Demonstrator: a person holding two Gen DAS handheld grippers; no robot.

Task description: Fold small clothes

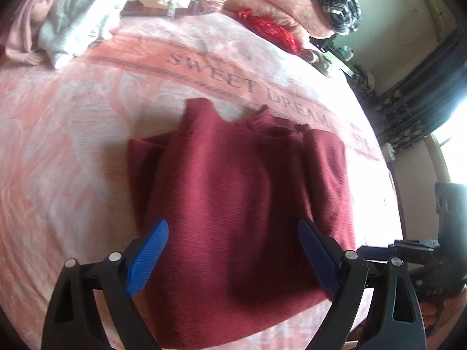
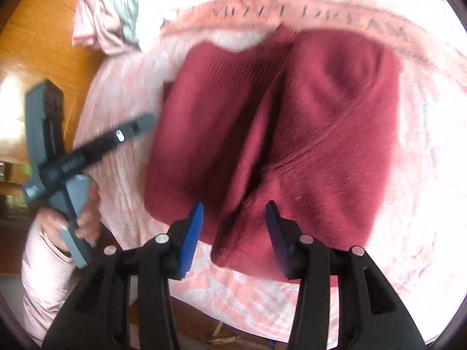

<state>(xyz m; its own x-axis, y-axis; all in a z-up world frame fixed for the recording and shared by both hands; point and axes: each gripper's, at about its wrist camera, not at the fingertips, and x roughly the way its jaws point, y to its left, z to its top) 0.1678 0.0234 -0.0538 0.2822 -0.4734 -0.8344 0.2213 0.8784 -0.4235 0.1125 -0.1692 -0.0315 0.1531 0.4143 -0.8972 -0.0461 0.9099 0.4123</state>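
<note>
A small maroon knit top (image 1: 242, 192) lies flat on the pink bed cover (image 1: 73, 134), just below the band printed with "SWEET DREAM" lettering (image 1: 251, 87). Its neckline points toward the far end of the bed, and the hem lies nearest the grippers. In the right wrist view the right side of the garment is already laid over the middle, leaving a long ridge running from collar to hem; on the left side a strip of fabric pokes out from under the main panel, so that side looks only partly tucked. By this judgement the lengthwise folds are largely in place, while the crosswise fold, hem up to collar, is not yet done.

The left gripper (image 1: 233, 258) hovers over the hem with its blue fingers (image 1: 149, 258) spread wide and nothing between them. The right gripper (image 2: 233, 234) is poised at the near edge of the top, its jaws about half apart and empty, though motion blur makes contact with the cloth hard to judge.

A heap of other clothes (image 1: 67, 14) sits at the far end of the bed, apparently awaiting their turn, so much of the task seems to remain.
</note>
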